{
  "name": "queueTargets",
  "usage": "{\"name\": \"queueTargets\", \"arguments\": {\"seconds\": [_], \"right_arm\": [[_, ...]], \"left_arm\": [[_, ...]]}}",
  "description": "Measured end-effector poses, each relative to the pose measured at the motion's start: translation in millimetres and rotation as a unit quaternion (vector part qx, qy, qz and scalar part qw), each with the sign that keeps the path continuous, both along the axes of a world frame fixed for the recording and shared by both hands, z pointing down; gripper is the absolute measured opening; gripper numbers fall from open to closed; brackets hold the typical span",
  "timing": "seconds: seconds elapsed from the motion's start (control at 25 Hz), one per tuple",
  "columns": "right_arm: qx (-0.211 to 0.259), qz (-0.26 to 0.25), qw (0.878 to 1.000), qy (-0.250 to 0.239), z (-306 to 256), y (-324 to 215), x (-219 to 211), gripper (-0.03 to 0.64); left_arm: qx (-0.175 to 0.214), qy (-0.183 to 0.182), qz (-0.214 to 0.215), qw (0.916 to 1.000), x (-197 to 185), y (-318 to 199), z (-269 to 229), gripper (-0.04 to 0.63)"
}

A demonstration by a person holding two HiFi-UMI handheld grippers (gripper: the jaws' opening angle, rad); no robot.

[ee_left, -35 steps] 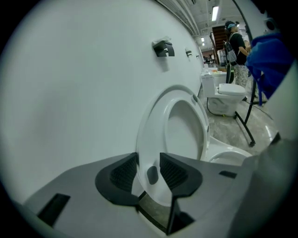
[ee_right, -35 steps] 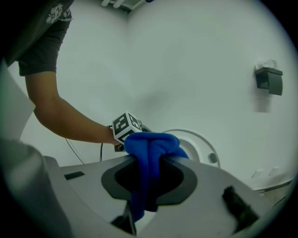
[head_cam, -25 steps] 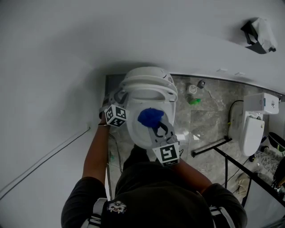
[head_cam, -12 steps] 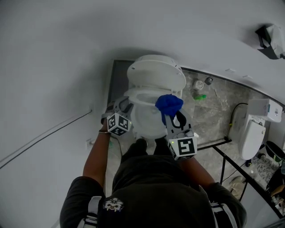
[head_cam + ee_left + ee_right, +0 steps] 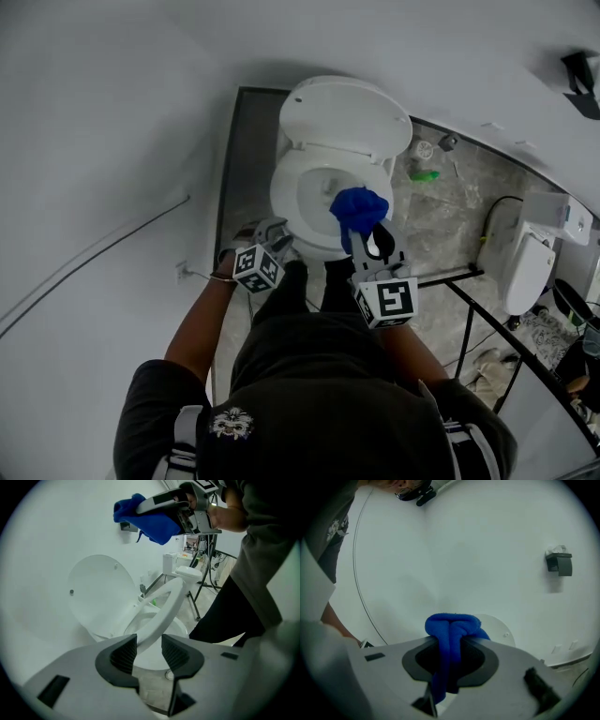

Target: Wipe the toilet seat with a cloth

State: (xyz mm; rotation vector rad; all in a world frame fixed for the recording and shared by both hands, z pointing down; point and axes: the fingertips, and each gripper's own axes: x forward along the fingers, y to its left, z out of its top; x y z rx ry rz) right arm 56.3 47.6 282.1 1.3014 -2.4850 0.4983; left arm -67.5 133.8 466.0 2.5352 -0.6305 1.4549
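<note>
The white toilet [image 5: 292, 192] stands with its lid [image 5: 347, 117] raised against the wall. My left gripper [image 5: 275, 234] is at the front left of the bowl, its pads around the edge of the toilet seat [image 5: 164, 613]. The seat slants up from the jaws, which are opening. My right gripper [image 5: 364, 225] hovers over the right side of the bowl, shut on a bunched blue cloth [image 5: 359, 208]. The cloth [image 5: 452, 630] bulges out past the jaws. In the left gripper view the cloth [image 5: 150, 520] hangs high above the seat.
A second white fixture [image 5: 530, 272] stands at the right beside a black metal frame [image 5: 469, 309]. A green item [image 5: 427, 175] lies on the marble floor behind the toilet. A cable [image 5: 94, 253] runs along the white wall at the left. A dark holder [image 5: 560, 564] is fixed on the wall.
The lid has swung fully up while the seat came down toward the bowl with my left gripper. My right gripper carried the cloth from the bowl's middle to its right side.
</note>
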Motion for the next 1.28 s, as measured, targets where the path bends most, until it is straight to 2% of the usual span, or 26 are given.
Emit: {"name": "queueTargets", "arguments": {"seconds": [0.12,0.2,0.28,0.32,0.56,0.72,0.96,1.08,1.28], "right_arm": [[-0.014,-0.002,1.0,0.006,12,16,-12,0.081],[-0.027,0.0,1.0,0.011,24,23,-17,0.081],[-0.045,-0.002,0.999,0.019,42,29,-21,0.081],[-0.054,-0.003,0.998,0.024,51,32,-23,0.081],[-0.097,-0.009,0.994,0.04,101,52,-32,0.081],[-0.12,-0.008,0.991,0.051,147,59,-36,0.081],[-0.141,-0.001,0.987,0.082,219,55,-31,0.081],[-0.154,0.007,0.983,0.098,255,50,-27,0.081],[-0.166,0.012,0.98,0.113,288,39,-25,0.081]], "left_arm": [[-0.024,-0.005,0.003,0.9997,1,26,19,0.164],[-0.068,-0.009,0.016,0.9975,4,45,36,0.187],[-0.121,-0.008,0.028,0.9922,8,60,54,0.231],[-0.142,-0.007,0.033,0.9893,11,65,63,0.233],[-0.232,0.007,0.056,0.9712,18,100,115,0.244],[-0.248,0.008,0.053,0.9673,14,115,158,0.243],[-0.245,-0.004,0.016,0.9693,18,124,215,0.242],[-0.246,-0.015,-0.006,0.9691,18,123,238,0.215],[-0.247,-0.029,-0.008,0.9685,16,120,268,0.207]]}}
